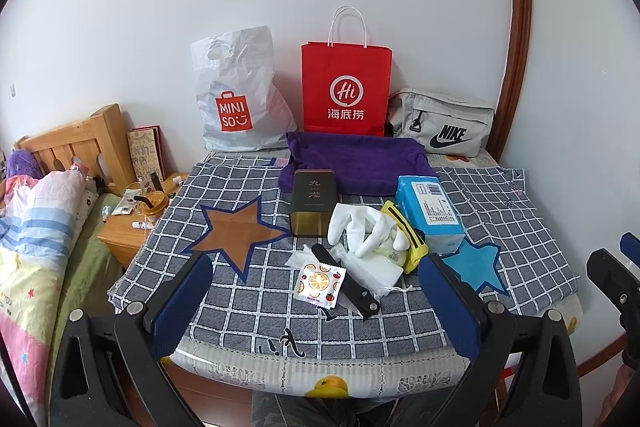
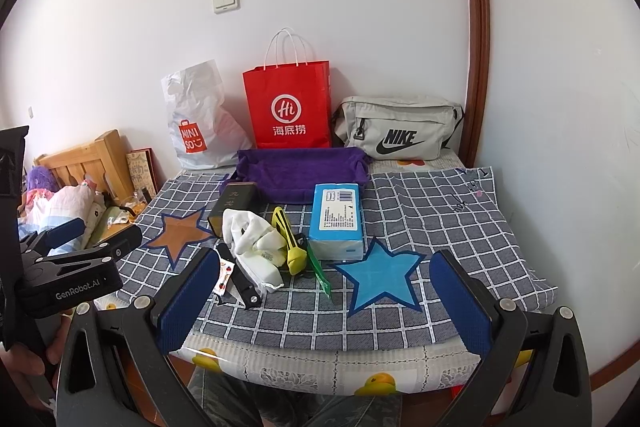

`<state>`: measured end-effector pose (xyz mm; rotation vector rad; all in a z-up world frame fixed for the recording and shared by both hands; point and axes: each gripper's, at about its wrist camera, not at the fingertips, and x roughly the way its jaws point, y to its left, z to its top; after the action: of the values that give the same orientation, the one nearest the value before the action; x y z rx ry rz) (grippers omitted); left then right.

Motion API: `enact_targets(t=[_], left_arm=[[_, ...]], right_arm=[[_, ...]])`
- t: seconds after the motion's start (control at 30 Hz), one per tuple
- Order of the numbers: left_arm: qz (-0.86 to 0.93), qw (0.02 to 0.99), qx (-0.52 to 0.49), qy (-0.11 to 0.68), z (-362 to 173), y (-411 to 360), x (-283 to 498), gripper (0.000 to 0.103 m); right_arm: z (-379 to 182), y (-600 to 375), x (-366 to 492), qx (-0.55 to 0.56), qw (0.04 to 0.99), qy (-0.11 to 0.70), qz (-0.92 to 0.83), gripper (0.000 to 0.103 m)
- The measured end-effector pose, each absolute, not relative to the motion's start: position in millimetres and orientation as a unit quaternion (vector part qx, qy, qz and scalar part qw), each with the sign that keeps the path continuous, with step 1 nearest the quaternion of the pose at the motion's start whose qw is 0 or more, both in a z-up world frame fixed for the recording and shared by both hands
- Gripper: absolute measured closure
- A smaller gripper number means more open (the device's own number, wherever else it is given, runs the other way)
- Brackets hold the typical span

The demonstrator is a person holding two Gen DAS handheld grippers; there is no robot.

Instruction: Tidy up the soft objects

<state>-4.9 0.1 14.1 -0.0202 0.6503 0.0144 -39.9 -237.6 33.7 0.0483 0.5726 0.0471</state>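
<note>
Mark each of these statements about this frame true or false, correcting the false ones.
1. Both grippers, left gripper and right gripper, are open and hold nothing. True.
2. The red paper bag with white handles stands between the white plastic shopping bag and the grey zip pouch. True.
3. The purple folded towel lies on the brown star patch. False: it lies at the back of the checked cloth, in front of the red bag.
4. The light blue tissue pack sits left of the dark tin box. False: it sits to the right.
5. The white fabric gloves rest in the pile near the tin. True.
</note>
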Motion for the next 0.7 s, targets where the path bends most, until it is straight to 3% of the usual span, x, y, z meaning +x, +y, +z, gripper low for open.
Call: enact_targets(t=[0.7], left_arm=[[0.005, 0.946, -0.010, 0.324, 5.7, -5.5, -3.6, 0.000]], right_arm=[[32.1, -233.1, -40.3, 0.023, 0.958, 0.284, 0.026, 0.000]])
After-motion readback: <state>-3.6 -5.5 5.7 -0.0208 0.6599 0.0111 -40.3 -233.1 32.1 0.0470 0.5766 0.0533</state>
